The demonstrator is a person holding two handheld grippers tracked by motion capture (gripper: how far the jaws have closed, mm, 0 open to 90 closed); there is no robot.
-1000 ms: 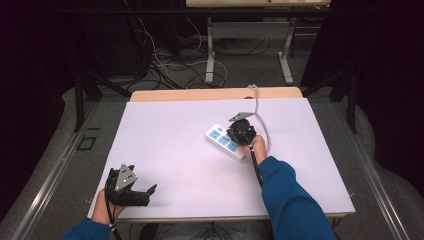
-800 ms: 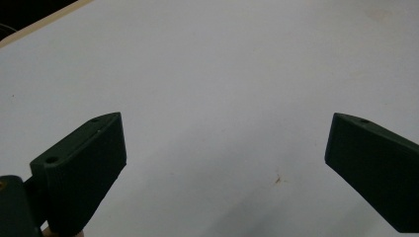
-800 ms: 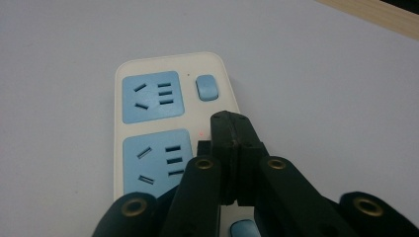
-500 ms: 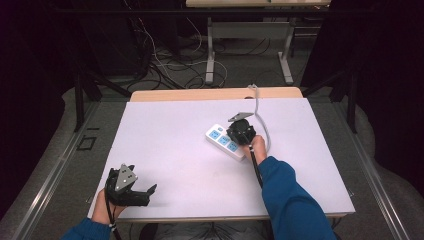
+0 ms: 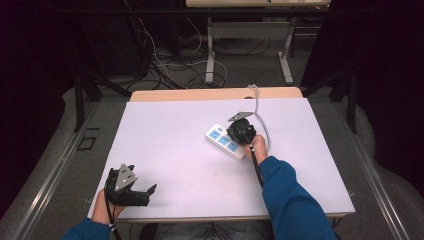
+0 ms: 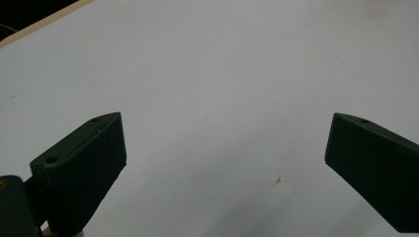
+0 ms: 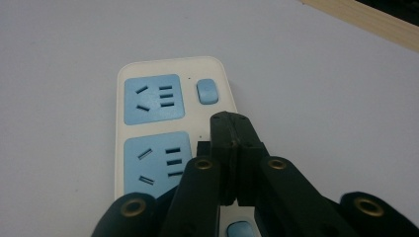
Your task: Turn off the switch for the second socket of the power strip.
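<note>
Resting near the table's (image 5: 165,125) front left edge, the left gripper (image 5: 141,192) is idling with jaws spread wide and empty. Farther in, the right gripper (image 7: 232,131) is pointing down, jaws pressed together with nothing between them, its tip hovering over the white power strip (image 7: 148,128) lying right of centre. Judged step: pressing a blue switch (image 7: 207,91); the next move is calling for a short, accurate push onto that button.

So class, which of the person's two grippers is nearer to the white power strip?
Right. The right gripper is directly over the power strip, jaws shut above its switches. The left gripper sits far off, near the table's front left corner, jaws open.
</note>
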